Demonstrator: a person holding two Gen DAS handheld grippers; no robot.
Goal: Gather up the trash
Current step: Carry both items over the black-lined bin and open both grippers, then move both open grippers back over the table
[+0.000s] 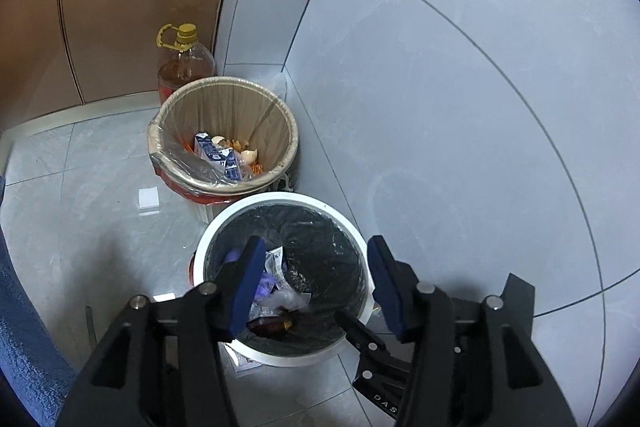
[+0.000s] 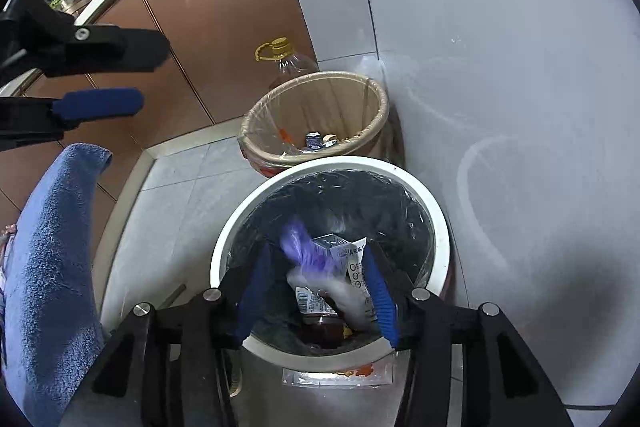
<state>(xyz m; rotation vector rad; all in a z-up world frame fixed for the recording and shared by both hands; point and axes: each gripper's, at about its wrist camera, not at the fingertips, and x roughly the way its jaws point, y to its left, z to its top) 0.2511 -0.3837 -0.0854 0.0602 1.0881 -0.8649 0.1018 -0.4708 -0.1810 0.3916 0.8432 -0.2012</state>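
A: Where is the trash?
B: It lies in the white bin [image 2: 434, 215], on the black liner: a purple glove [image 2: 302, 245], wrappers.
A: And my grippers?
B: Your right gripper [image 2: 316, 301] and left gripper [image 1: 316, 283] hang above it, fingers spread, holding nothing
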